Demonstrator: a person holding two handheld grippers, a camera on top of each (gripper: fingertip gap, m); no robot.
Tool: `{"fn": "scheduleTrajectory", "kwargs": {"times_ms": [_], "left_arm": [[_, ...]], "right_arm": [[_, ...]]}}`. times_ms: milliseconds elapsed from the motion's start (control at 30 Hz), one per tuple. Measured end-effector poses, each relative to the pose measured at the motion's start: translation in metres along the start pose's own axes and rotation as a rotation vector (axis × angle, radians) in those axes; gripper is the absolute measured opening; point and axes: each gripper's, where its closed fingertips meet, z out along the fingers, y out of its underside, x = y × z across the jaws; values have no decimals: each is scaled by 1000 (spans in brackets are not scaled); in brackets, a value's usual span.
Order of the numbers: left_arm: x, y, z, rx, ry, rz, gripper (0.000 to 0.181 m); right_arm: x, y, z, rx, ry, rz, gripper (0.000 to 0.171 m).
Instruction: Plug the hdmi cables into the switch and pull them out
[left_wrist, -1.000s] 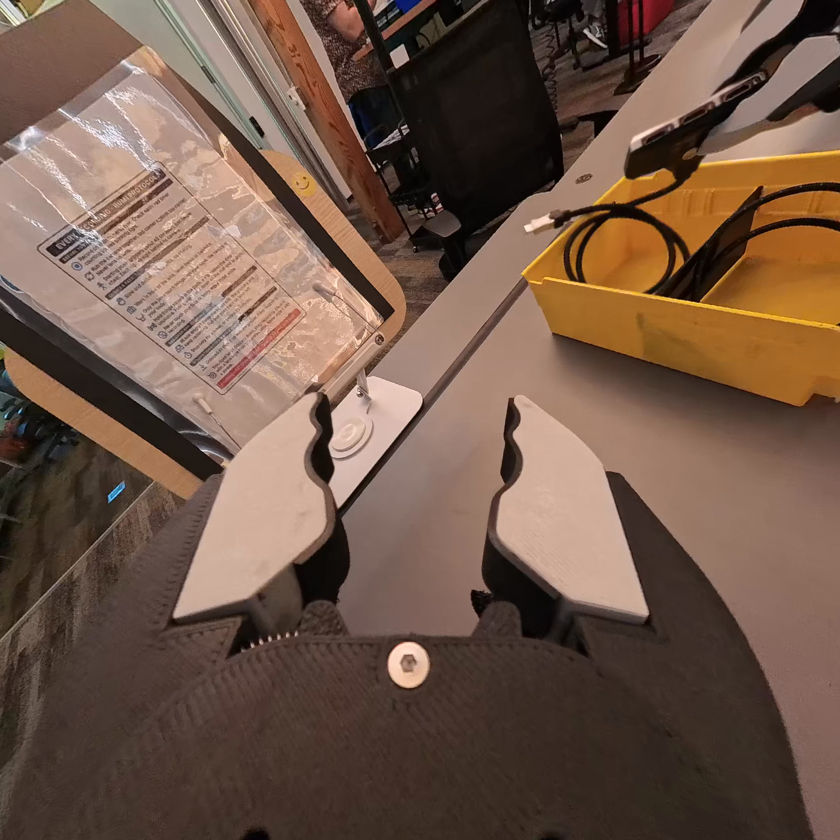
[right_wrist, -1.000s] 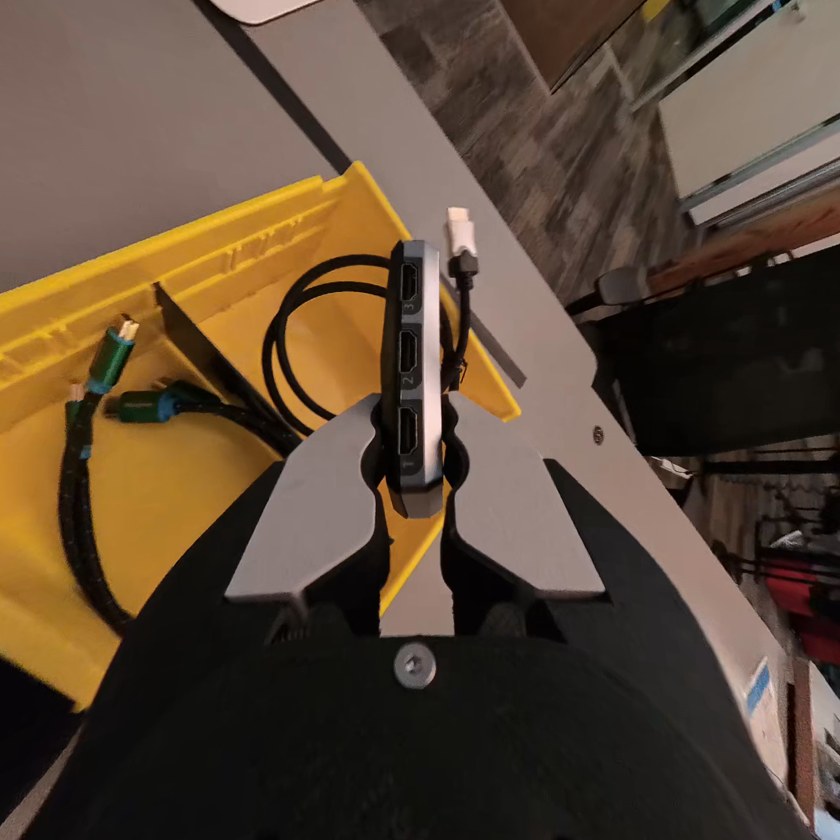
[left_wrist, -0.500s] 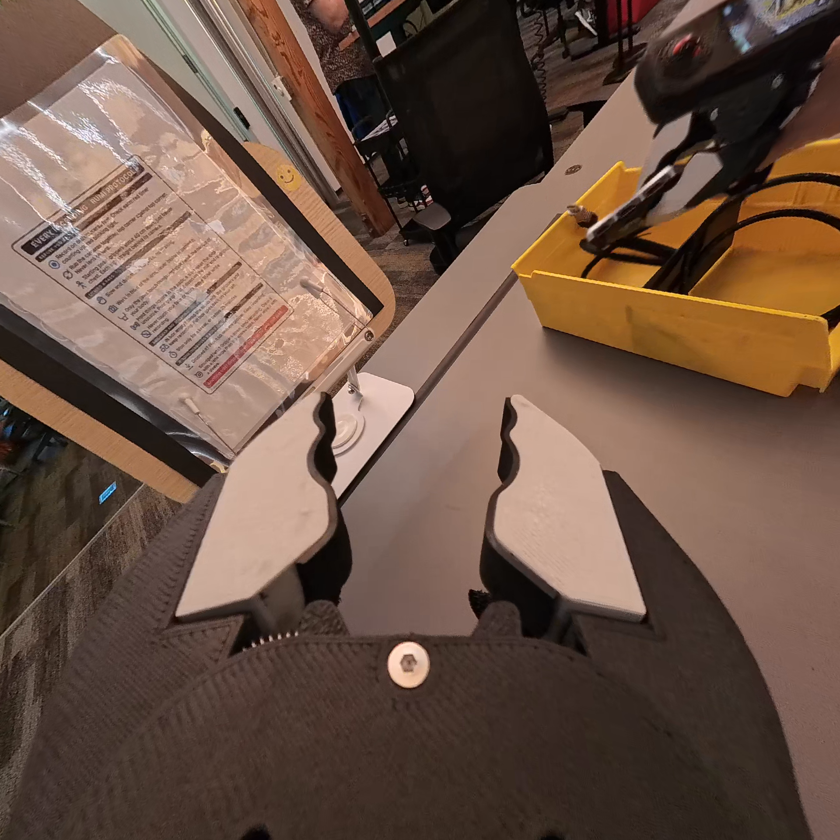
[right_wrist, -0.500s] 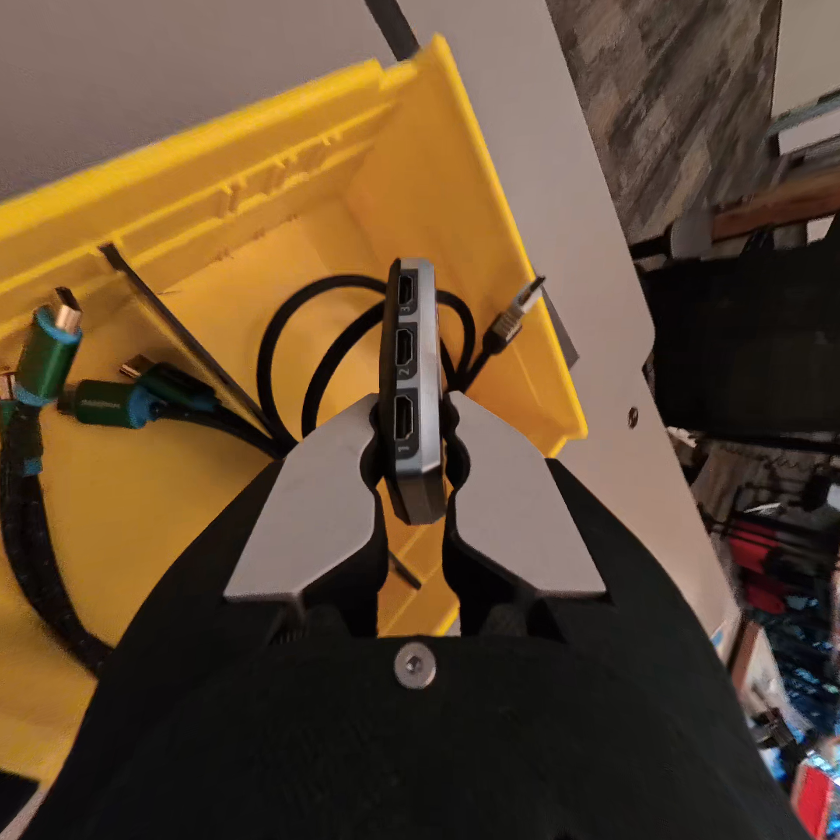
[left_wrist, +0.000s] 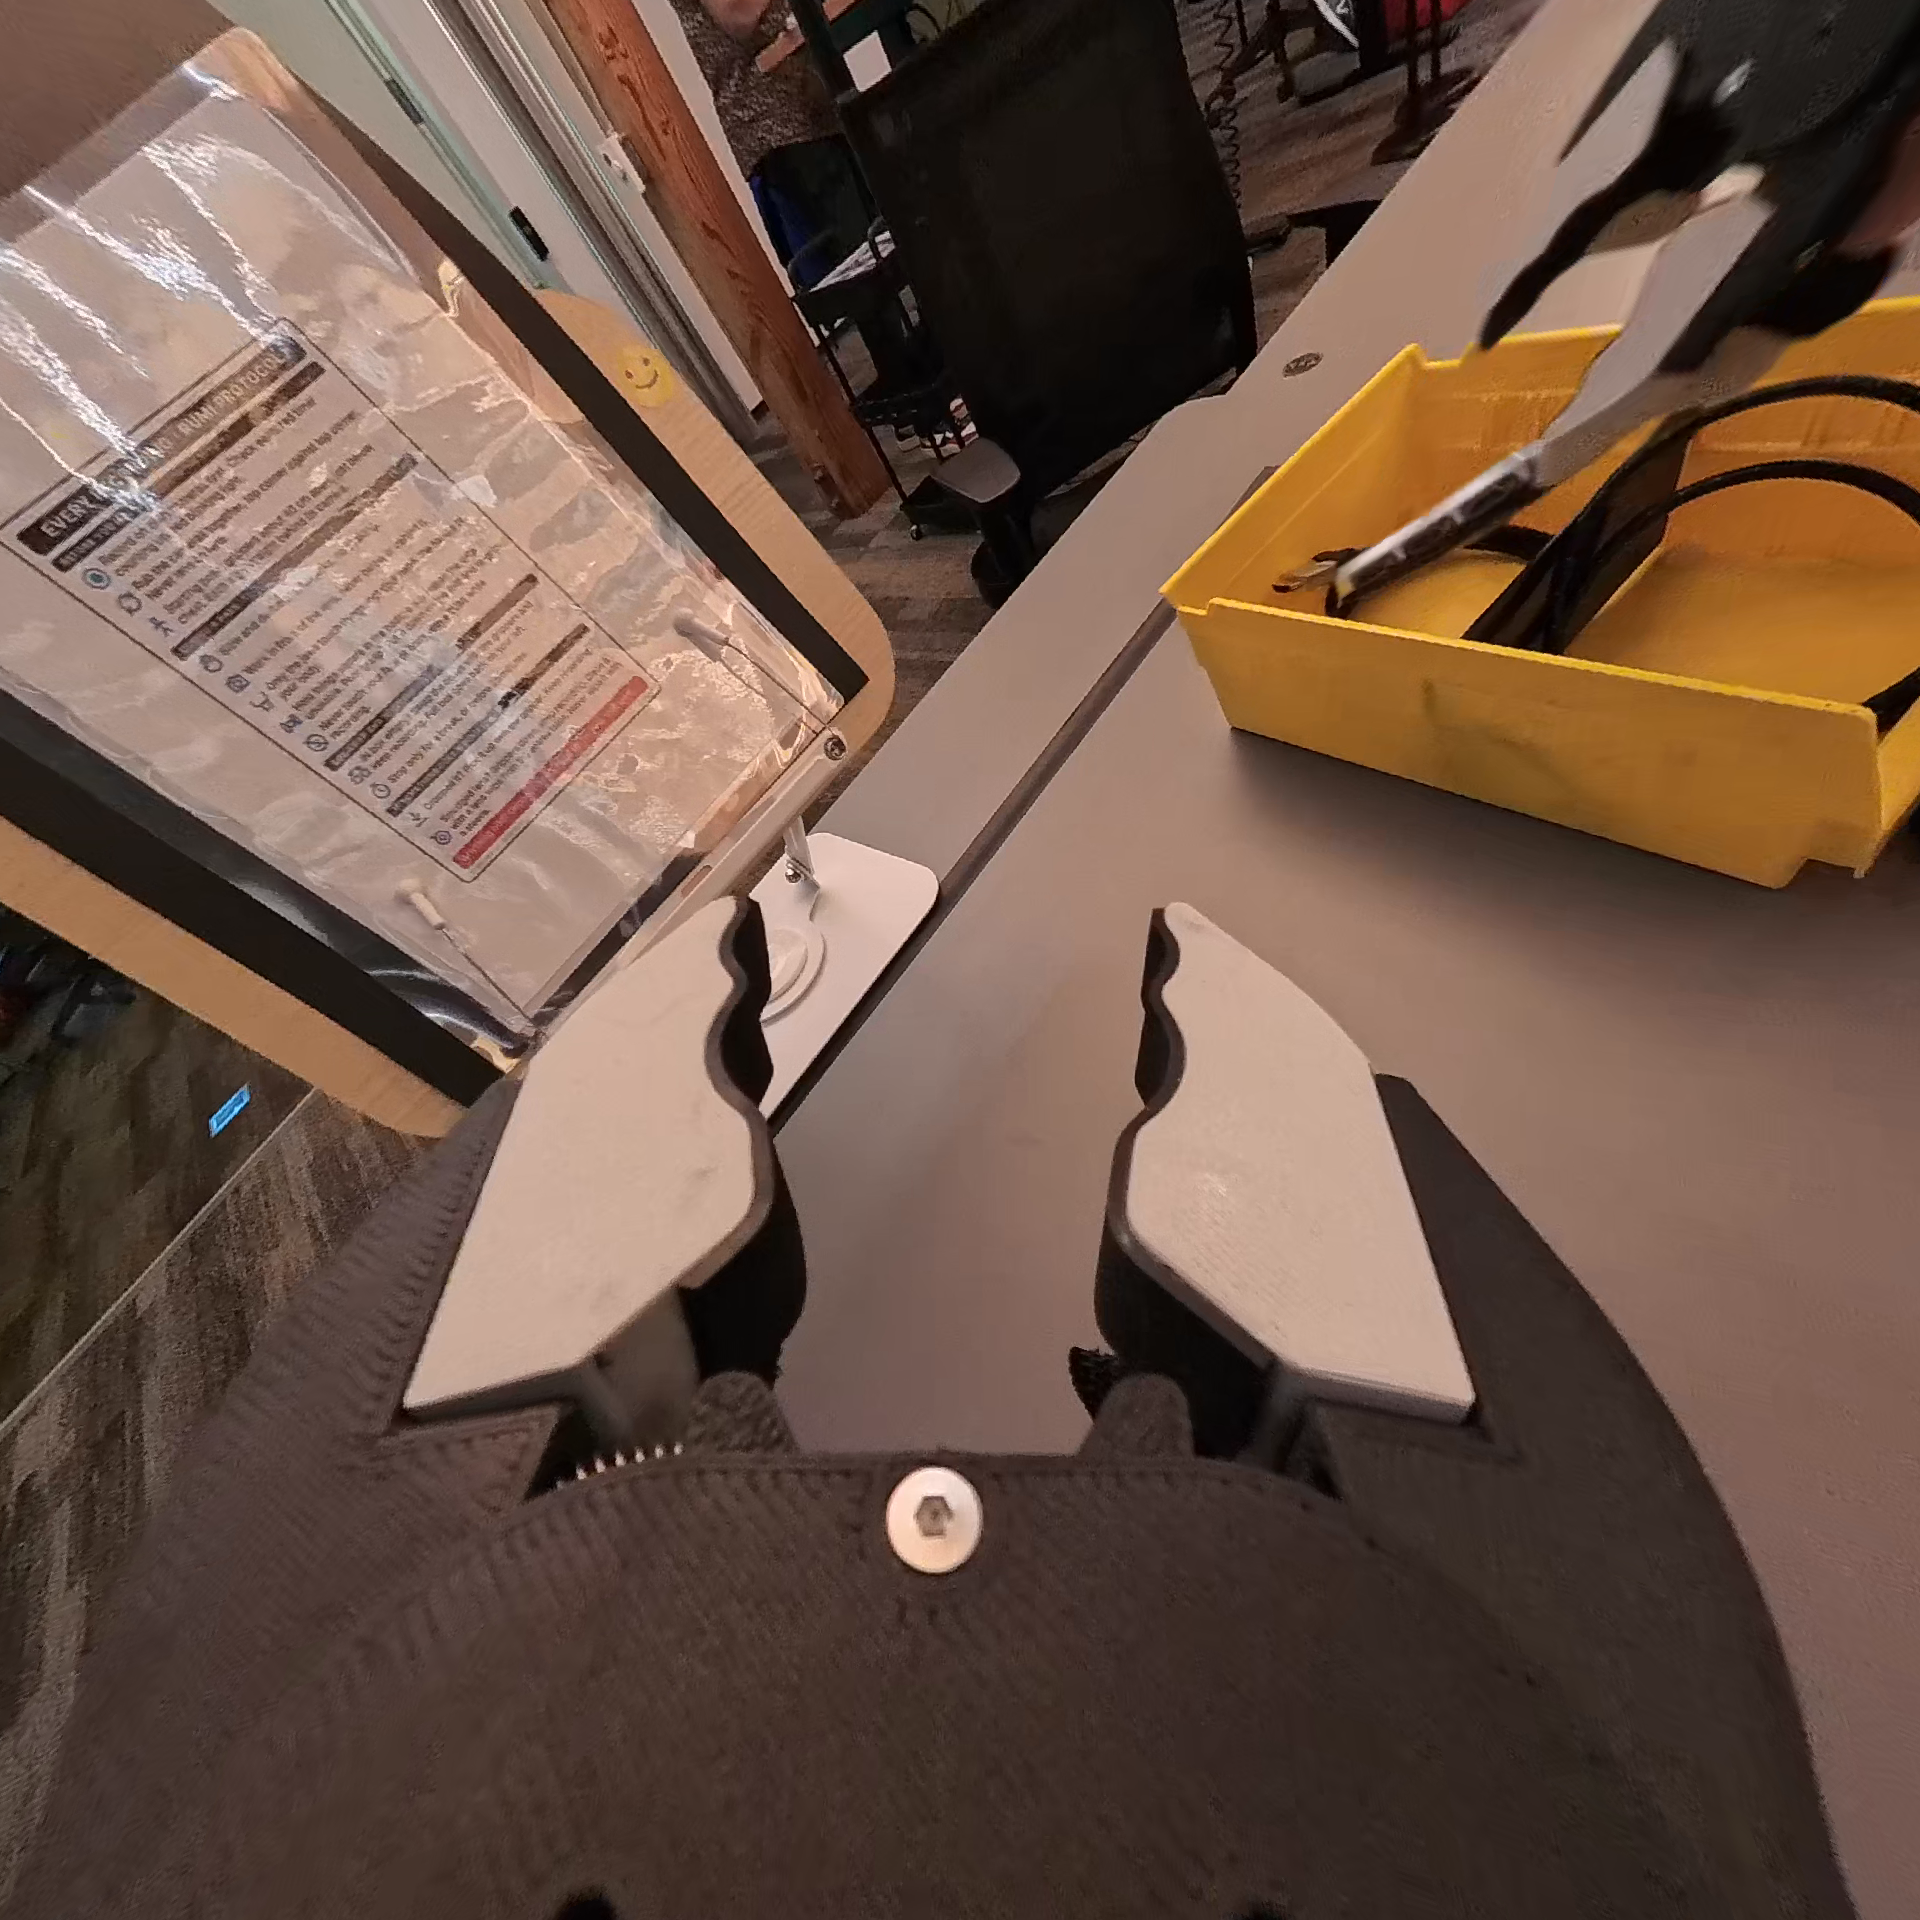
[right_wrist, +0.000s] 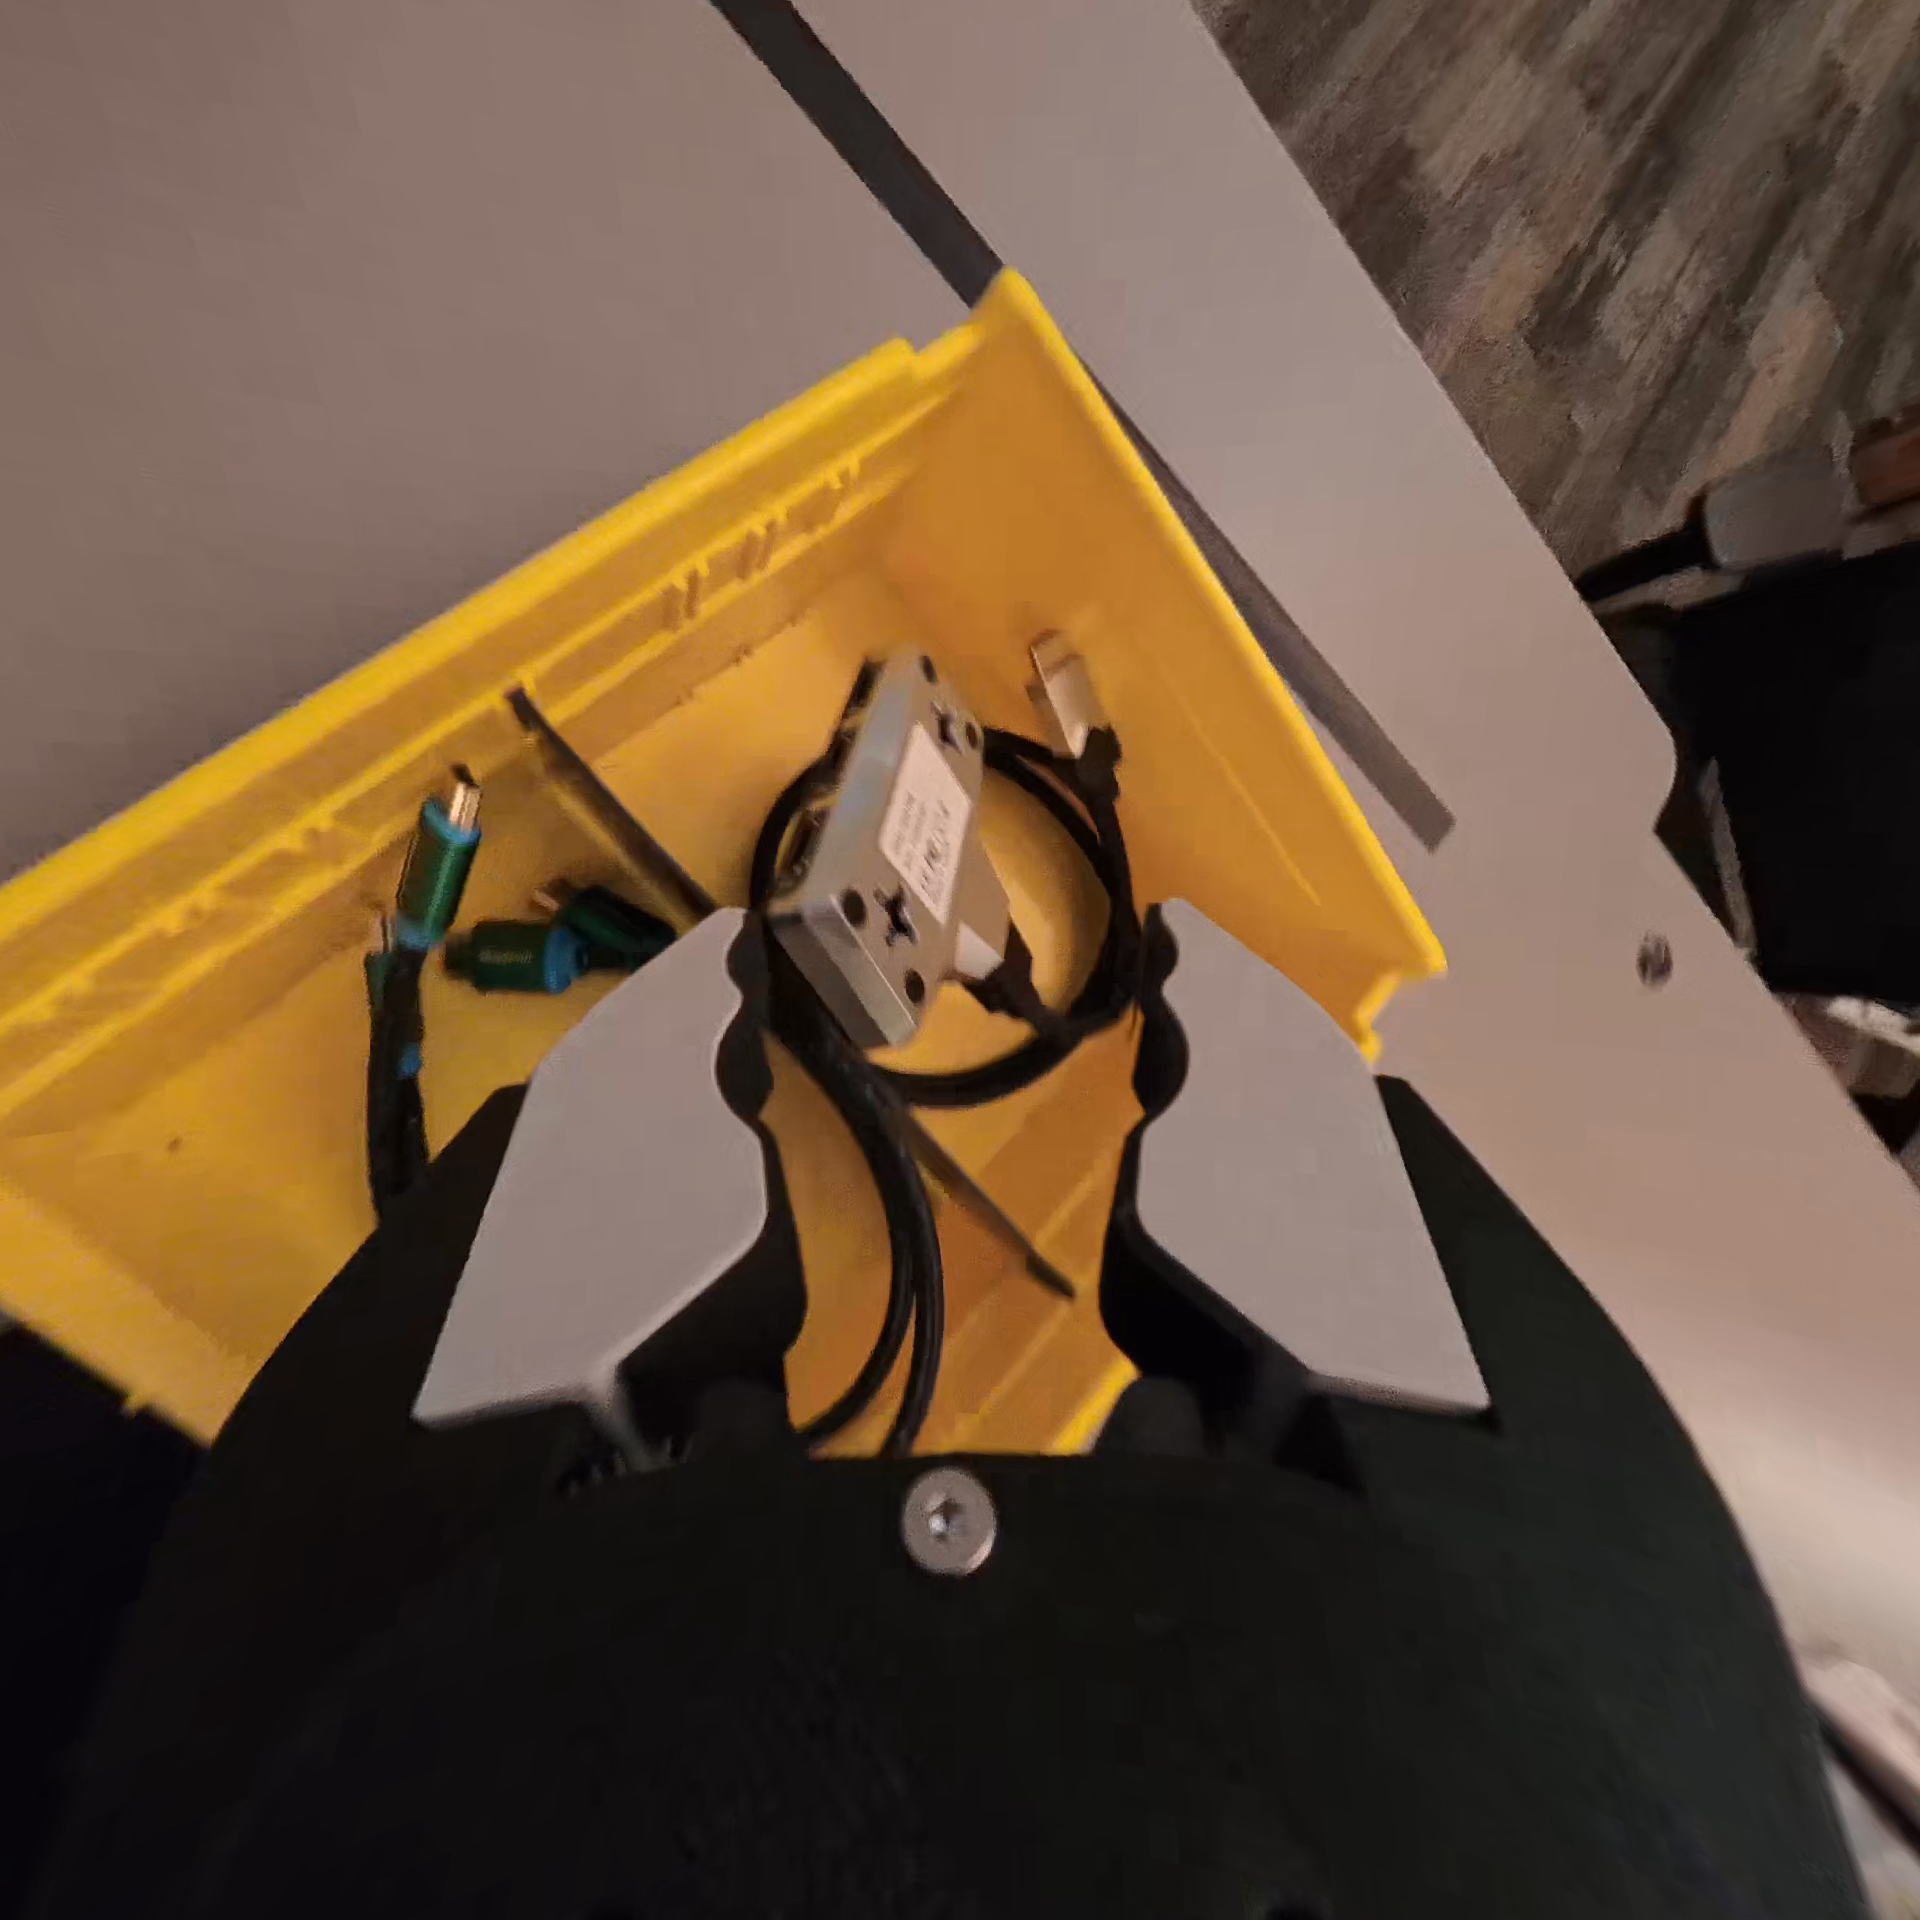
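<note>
My right gripper (right_wrist: 945, 914) is open over the right compartment of the yellow bin (right_wrist: 1195, 665). The grey HDMI switch (right_wrist: 894, 852) lies free just beyond its fingertips, tilted with its labelled side up, on its coiled black cable (right_wrist: 1091, 997). Two green HDMI plugs (right_wrist: 447, 873) lie in the left compartment, behind a black divider (right_wrist: 613, 831). My left gripper (left_wrist: 951, 956) is open and empty above the grey table (left_wrist: 1351, 987), short of the bin (left_wrist: 1507, 727). In the left wrist view the right gripper (left_wrist: 1538, 395) is blurred, with the switch (left_wrist: 1444, 530) below it.
A printed sheet in a clear sleeve (left_wrist: 343, 623) stands on a white base (left_wrist: 842, 914) at the table's left edge. A dark seam (left_wrist: 1039, 769) runs across the table. A black chair (left_wrist: 1039, 208) stands beyond the far edge. The gap from one gripper's tips to the other's is roughly 35 cm.
The right gripper lowered the switch into the bin's right compartment, then opened and let it go; the switch tipped onto its cable. The left gripper stayed open and barely moved.
</note>
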Motion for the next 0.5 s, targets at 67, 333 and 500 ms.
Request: {"fn": "scheduleTrajectory", "kwargs": {"times_ms": [67, 333, 500], "left_arm": [[-2, 0, -2, 3, -3, -6, 68], [0, 3, 0, -19, -6, 8, 67], [5, 6, 5, -43, -1, 25, 67]], "right_arm": [[15, 24, -23, -39, 52, 65, 68], [30, 114, -44, -203, 10, 427, 55], [36, 120, -11, -180, -101, 685, 33]]}}
